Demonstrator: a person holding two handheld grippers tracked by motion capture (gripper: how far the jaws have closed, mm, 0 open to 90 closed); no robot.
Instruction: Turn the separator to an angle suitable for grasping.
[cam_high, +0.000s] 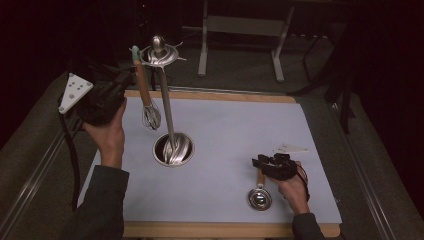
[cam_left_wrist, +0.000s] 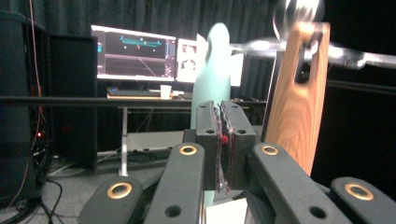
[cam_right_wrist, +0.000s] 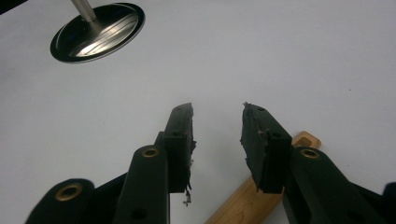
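1 whisk (cam_high: 148, 97), wood handle w/ teal tip, clamped in left tongs (cam_high: 128, 80) beside 1 steel stand (cam_high: 165, 100). 1 ladle (cam_high: 260, 196), prob. measuring scoop, under right tongs (cam_right_wrist: 217, 128), wide apart. No legible labels.

One whisk (cam_high: 146, 95), one ladle (cam_high: 260, 196), one utensil stand (cam_high: 168, 117), two tools

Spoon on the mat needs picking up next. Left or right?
Right. The right gripper hovers with open jaws just over the spoon, by its wooden handle. The left gripper is up beside the stand, shut on the whisk.
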